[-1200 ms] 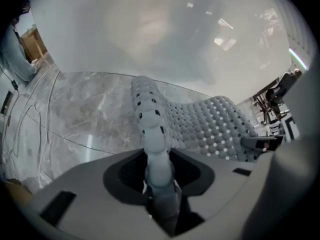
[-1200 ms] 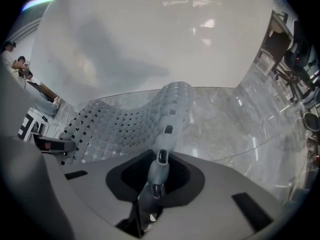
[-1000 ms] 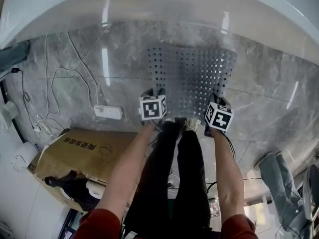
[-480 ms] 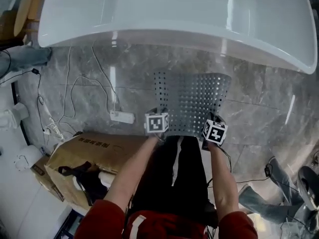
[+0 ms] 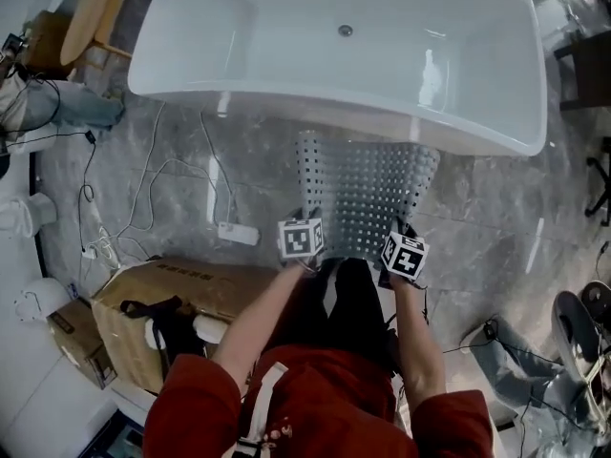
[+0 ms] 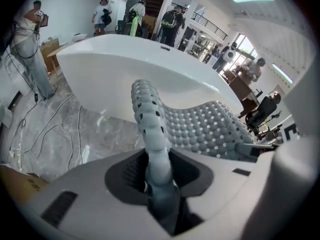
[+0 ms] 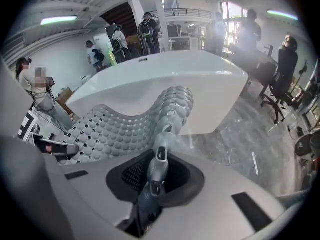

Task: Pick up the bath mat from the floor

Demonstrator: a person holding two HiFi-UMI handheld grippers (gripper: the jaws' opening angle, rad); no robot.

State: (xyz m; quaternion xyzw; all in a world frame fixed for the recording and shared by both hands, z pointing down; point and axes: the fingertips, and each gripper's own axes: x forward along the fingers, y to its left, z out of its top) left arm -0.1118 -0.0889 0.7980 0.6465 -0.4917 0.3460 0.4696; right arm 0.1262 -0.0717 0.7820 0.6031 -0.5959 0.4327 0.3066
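Head view | bath mat (image 5: 368,194) near corners hidden behind left gripper (image 5: 306,216), right gripper (image 5: 406,229)

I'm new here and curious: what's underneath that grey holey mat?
Only grey marble floor shows around the held-up bath mat; the patch directly beneath it is covered from view.
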